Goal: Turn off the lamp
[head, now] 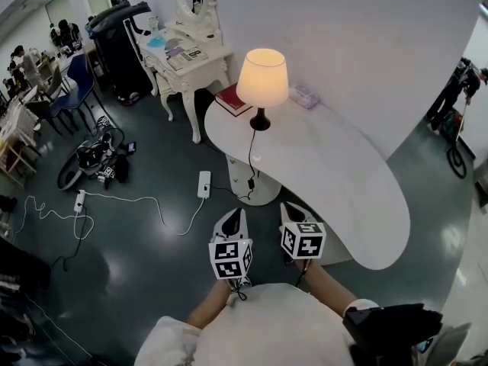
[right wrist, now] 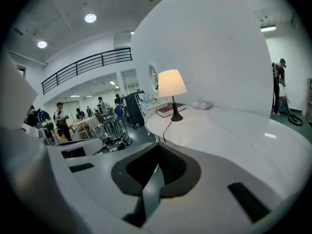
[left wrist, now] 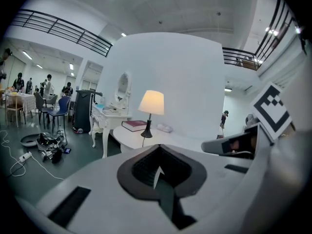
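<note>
The left gripper [head: 235, 218] and the right gripper [head: 290, 210] are held side by side in front of the person, over the floor at the near edge of the white surface [head: 343, 189]. Each has its jaws pressed together with nothing between them. Both point toward the lamp [head: 262, 76], which is well apart from them.

A power strip [head: 203, 184] lies on the floor just left of the surface's pedestal. The lamp's cable [head: 251, 147] runs from the lamp base across the surface and drops over the edge, and a small dark block [head: 250, 182] hangs on it. Whether this block is a switch or a plug cannot be told.

The lamp stands upright at the far end of the surface, lit, with a red book [head: 232, 99] just behind it.

Hazards, as judged from here:
- Lamp tips over. Cause: a push on the wide shade or thin stem above the small base.
- Lamp is dragged across the surface. Cause: a pull on the hanging cable.
- Switch does not trip. Cause: closed jaws slip off a small control.
- Wrong device is cut. Cause: the power strip is pressed instead.
</note>
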`<state>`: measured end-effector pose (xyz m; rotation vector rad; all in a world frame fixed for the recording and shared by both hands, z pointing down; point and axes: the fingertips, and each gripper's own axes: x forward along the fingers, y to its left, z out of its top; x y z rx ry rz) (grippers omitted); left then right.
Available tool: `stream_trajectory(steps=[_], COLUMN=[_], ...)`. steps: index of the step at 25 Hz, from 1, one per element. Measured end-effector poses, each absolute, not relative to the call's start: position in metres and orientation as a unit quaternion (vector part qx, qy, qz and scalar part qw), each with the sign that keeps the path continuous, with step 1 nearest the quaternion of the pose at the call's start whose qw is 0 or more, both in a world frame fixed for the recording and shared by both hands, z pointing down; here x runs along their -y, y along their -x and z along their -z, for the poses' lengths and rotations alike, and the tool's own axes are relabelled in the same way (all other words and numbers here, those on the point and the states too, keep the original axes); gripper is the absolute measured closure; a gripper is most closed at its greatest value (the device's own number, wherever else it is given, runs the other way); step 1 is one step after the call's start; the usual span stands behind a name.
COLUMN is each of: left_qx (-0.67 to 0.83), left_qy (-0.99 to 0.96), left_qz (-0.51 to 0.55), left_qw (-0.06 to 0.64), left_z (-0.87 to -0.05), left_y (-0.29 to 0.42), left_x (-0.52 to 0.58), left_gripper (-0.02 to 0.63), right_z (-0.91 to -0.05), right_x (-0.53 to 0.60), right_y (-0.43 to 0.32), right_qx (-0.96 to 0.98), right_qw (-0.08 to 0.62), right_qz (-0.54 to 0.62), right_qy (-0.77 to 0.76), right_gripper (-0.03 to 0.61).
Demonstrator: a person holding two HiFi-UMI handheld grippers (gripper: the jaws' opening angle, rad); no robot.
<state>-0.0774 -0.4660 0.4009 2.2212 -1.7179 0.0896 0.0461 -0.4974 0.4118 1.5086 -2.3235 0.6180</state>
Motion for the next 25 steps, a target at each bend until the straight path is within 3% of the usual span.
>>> stream_trajectory(steps=[18, 25], left_qx=[0.605, 0.617], left_qy=[-0.769, -0.751], left_qz=[-0.017, -0.041], left_qw=[0.207, 0.233], left_z=[-0.441, -0.469], left_y=[0.139, 0.145], left_x=[0.549, 0.554], left_gripper=[0.606, 0.607], right_z=[-0.449, -0.469], right_x=[0.553, 0.564], right_y=[-0.013, -0.014], right_qx=[0.782, 0.78], right_qw=[0.204, 0.196], right_qz=[-0.234, -0.268], right_qy=[-0.54, -0.531], right_gripper=[0.58, 0.58])
